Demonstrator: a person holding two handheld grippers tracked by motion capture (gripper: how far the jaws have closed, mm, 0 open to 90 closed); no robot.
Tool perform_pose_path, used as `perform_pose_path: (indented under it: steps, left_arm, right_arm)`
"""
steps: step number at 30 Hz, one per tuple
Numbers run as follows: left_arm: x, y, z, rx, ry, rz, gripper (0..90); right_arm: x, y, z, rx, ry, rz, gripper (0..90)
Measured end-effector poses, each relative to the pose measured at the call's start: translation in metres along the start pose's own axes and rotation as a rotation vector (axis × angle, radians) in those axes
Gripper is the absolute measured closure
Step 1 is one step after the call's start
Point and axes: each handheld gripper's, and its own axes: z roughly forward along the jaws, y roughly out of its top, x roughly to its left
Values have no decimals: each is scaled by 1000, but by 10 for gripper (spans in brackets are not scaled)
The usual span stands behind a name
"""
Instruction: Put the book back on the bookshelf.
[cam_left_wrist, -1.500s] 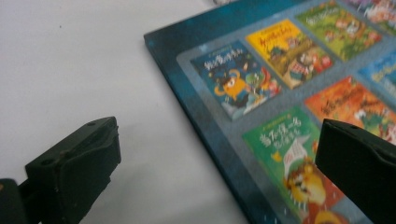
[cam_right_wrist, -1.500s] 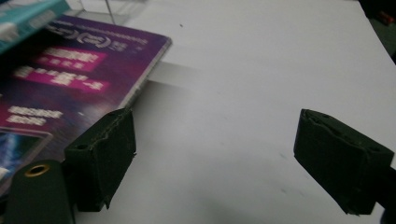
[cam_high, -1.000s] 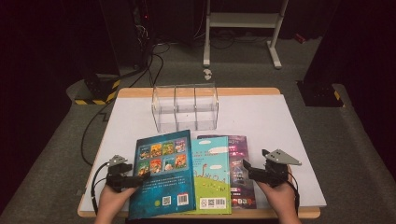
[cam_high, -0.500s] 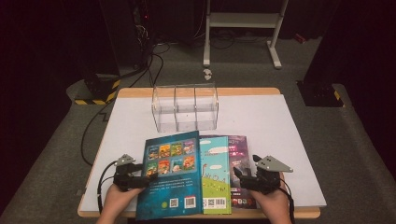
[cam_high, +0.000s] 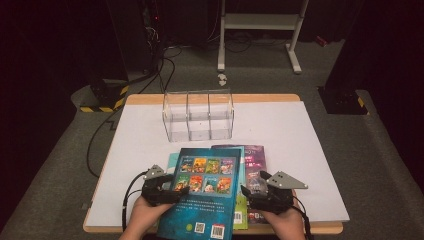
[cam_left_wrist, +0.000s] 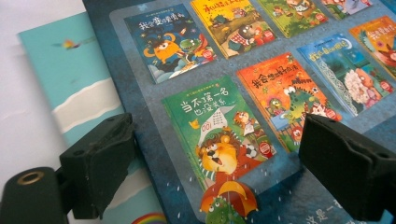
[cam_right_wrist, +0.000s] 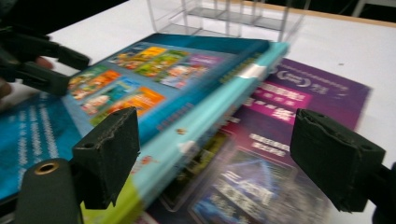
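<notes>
Item: dark blue picture book (cam_high: 204, 192) — back cover up, printed with rows of small cover pictures. It lies between the two tongs, topmost of three overlapping books at the near edge of the white surface (cam_high: 310, 135), its near corner hanging past that edge.

Beneath it: a teal-and-green book (cam_right_wrist: 196, 140), whose edge shows on both sides of the blue one, and a purple book (cam_high: 254, 160) lowest, toward the right tongs.

Left tongs (cam_high: 167, 190) — at the blue book's left edge, held in the person's left hand (cam_high: 145, 217). In the left gripper view the jaws stand wide, one over the teal book's margin, the other over the blue cover (cam_left_wrist: 243, 93); they have just been closing a little, with the blue book's edge between them. The pads do not press on it; released. Whether a jaw tip grazes the cover I cannot tell.

Right tongs (cam_high: 250, 192) — at the right side of the stack, in the right hand (cam_high: 287, 225). In the right gripper view the jaws are spread wide, closing slightly, looking level along the stack; the teal book's spine and the purple cover (cam_right_wrist: 299, 121) lie between them, unclamped.

Beyond both tongs: a clear three-compartment box (cam_high: 199, 114), upright, well apart from the books.
</notes>
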Motion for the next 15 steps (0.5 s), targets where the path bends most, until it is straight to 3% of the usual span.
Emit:
perform_pose_path:
  steps: [7,10,11,15]
  left_arm:
    - [-15,8,10,-7,-25,31,126]
    - [-24,12,14,-5,-44,69,128]
    - [-25,12,13,-7,-40,82,129]
    - [-19,6,8,-15,-60,75,147]
  right_arm:
    - [6,0,9,37,20,6,188]
    - [4,-1,10,48,19,21,175]
    - [4,-2,10,49,-1,25,179]
    - [0,-4,9,52,27,72,190]
